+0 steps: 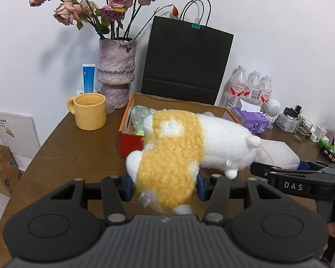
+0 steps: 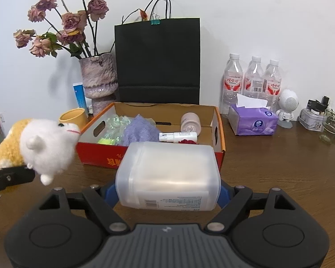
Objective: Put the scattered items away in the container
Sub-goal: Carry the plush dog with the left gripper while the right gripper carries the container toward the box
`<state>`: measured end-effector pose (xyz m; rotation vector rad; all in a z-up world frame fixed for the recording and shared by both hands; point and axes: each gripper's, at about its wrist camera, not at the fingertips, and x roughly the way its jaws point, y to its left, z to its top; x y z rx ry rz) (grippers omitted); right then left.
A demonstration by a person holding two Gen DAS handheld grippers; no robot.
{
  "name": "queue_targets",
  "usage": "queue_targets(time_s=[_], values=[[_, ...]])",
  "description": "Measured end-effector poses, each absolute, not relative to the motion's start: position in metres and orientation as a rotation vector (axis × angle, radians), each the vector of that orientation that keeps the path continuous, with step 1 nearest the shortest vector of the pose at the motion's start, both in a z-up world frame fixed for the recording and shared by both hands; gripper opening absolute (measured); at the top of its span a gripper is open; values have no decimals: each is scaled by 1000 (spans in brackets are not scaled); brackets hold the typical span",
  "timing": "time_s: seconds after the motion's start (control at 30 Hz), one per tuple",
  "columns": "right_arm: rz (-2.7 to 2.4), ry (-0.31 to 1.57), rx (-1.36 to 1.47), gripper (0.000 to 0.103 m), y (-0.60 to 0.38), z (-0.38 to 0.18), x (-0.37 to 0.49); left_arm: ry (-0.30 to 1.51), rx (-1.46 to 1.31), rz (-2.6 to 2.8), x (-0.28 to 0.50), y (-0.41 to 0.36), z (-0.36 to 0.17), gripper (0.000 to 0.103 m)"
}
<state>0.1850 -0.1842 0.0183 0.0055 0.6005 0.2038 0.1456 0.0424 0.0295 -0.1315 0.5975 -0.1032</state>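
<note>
Left gripper clamped on soft plush (compresses); right gripper clamped on rigid, slick tub

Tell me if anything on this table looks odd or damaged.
Only the roses in the vase stand out: wilted, with drooping, browned heads. Nothing looks spilled or broken. The plush toy and translucent container are off the table only because they're held.

Two black handheld grippers with blue finger pads

Left gripper and right gripper: ribbed grey centre plate, round side discs, silver pivot screws; white "DAS" lettering at right of the left wrist frame.
</note>
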Motion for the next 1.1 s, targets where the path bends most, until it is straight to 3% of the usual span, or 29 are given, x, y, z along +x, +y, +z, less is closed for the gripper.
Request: queue_targets(time_s=[1.1], values=[[203,573,-7,81,-177,24,272,604,-142,-87,252,42,26,51]])
